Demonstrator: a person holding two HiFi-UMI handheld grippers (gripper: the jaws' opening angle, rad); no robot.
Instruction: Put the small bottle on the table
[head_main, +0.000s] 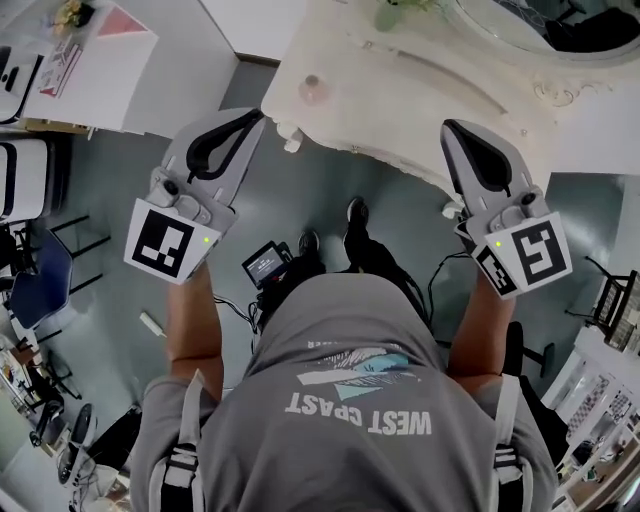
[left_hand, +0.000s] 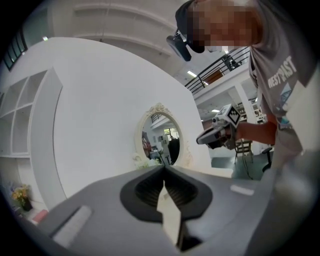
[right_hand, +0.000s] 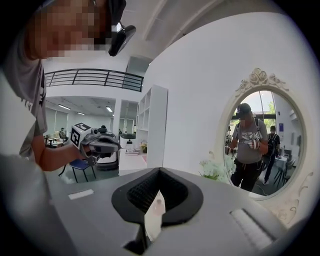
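A small pale pink bottle (head_main: 312, 90) stands upright on the white dressing table (head_main: 400, 100), near its left front edge. My left gripper (head_main: 256, 115) hangs just short of that edge, a little left of and below the bottle, its jaws shut with nothing between them. My right gripper (head_main: 450, 128) is at the table's front edge further right, jaws also closed and empty. In the right gripper view the bottle (right_hand: 157, 209) shows through the slit below the closed tips (right_hand: 159, 170), with the left gripper (right_hand: 97, 142) off to the left. The left gripper view shows its own closed tips (left_hand: 163, 167) and the right gripper (left_hand: 220, 132).
An ornate oval mirror (right_hand: 260, 140) stands on the table's back, with white flowers (right_hand: 215, 170) beside it. A white shelf unit (head_main: 150, 70) stands to the left, and a blue chair (head_main: 40, 275) further left. A small device with cables (head_main: 265, 265) lies on the floor by the person's feet.
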